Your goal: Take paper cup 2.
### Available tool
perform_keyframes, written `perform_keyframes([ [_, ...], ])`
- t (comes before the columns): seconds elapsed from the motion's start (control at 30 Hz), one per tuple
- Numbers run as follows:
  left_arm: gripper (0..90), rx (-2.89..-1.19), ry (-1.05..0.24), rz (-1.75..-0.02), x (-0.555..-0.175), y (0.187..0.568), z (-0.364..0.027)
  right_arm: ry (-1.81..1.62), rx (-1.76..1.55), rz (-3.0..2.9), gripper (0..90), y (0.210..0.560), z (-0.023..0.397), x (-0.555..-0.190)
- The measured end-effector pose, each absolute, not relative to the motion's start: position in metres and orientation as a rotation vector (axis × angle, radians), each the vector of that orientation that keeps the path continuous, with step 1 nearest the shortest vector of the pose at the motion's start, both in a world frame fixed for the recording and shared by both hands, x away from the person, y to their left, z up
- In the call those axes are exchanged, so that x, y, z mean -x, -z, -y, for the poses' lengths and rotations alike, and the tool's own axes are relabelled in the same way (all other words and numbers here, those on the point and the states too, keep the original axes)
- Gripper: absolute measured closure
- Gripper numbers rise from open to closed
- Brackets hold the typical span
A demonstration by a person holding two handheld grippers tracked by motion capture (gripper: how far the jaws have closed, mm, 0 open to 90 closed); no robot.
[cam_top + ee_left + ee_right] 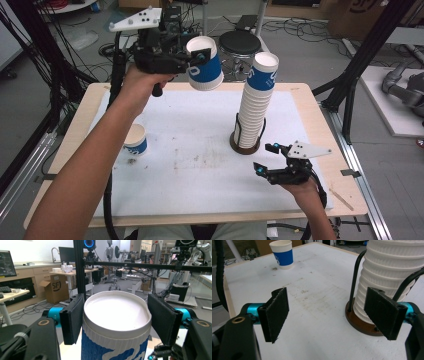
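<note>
My left gripper (197,56) is raised above the far left of the table, shut on a blue-and-white paper cup (204,64) held upside down. In the left gripper view that cup (116,325) sits between both pads, its white bottom facing the camera. A tall stack of the same cups (256,102) stands upside down in a black wire holder on a round brown base (245,145), right of centre. My right gripper (264,157) hovers open just in front of that base, nothing between its pads (277,314). A single cup (135,140) stands upright at the left.
A white sheet (200,165) covers the wooden table (320,125). Small brown stains mark the sheet near the single cup (283,254) and the middle. A black stool (240,45) stands beyond the far edge. Black frame posts and cables flank both sides.
</note>
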State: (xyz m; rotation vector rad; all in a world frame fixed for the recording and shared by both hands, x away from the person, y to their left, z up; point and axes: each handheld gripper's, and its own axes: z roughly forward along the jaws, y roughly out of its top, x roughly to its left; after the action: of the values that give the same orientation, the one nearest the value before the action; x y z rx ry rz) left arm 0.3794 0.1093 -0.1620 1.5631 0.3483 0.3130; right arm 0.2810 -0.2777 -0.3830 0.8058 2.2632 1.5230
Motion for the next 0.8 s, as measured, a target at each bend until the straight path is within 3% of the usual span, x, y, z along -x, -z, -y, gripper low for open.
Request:
perform_keyframes([
  [0.8,31.9,-1.588,-0.272,-0.353,-0.343,0.261,-0.14,-1.496,-0.769,-2.303,20.5,0.389,0.263,-0.284],
])
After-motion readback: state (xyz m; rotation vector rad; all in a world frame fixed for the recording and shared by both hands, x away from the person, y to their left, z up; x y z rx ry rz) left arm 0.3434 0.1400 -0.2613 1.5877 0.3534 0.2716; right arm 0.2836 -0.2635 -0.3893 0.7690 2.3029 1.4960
